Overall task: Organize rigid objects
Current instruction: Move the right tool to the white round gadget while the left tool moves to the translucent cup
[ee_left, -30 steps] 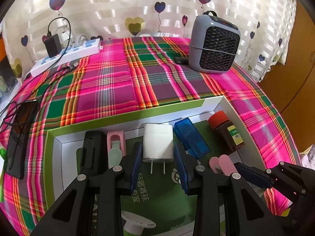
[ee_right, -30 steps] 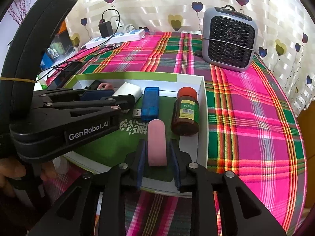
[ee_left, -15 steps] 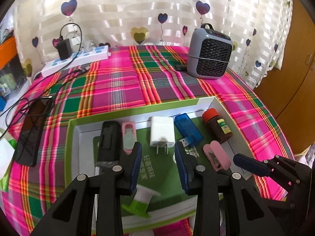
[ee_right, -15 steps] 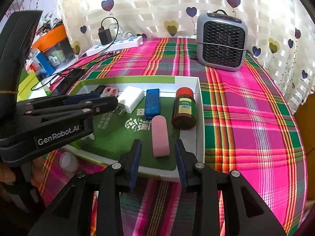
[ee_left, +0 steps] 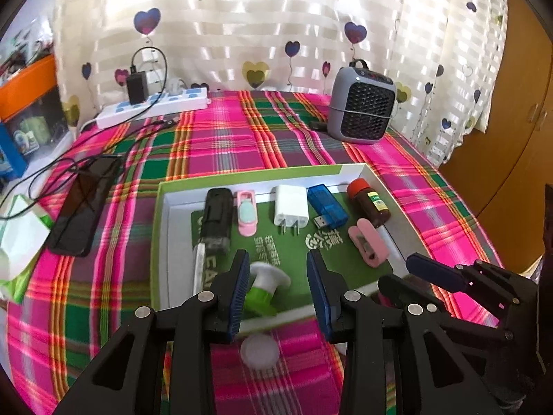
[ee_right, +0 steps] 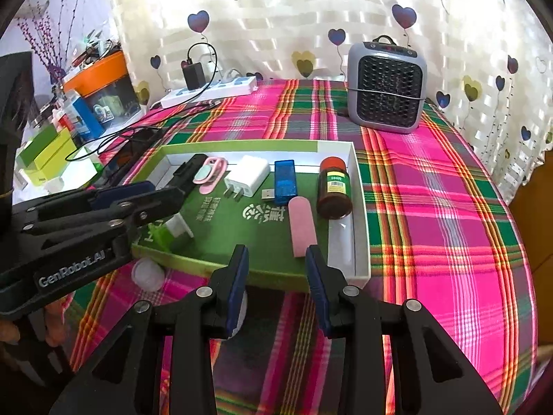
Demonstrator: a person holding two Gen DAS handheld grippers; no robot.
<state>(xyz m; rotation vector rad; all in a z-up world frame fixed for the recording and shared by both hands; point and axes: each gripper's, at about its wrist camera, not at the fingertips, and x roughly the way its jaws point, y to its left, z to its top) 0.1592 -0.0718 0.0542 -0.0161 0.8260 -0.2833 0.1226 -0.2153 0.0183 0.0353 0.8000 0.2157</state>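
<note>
1. The left gripper [ee_left: 276, 290] is spread wide with nothing between its blue pads. It hangs over the near edge of the tray [ee_left: 242, 178].
2. The right gripper [ee_right: 276, 283] is likewise released and empty, just short of the tray's near wall [ee_right: 276, 276].
3. Just ahead of the left gripper's left finger, a green-and-white cap piece [ee_left: 264, 285] lies inside the tray. Below and between the fingers, outside the tray, a pale round lid [ee_left: 259, 351] rests on the plaid cloth [ee_left: 224, 145].
4. Directly ahead of the right gripper's right finger lies a pink case [ee_right: 302, 226] on the tray's green floor.
5. Farther ahead of both, along the tray's back wall, from left to right: a black device [ee_left: 217, 221], a pink clip [ee_left: 246, 212], a white charger plug [ee_left: 291, 207], a blue USB stick [ee_left: 326, 205] and a brown bottle [ee_right: 333, 188] with a red cap.
6. Beyond the tray, to the right, stands a grey heater [ee_right: 387, 86]. To the far left lie a power strip [ee_left: 155, 107] and a dark phone [ee_left: 86, 204].
</note>
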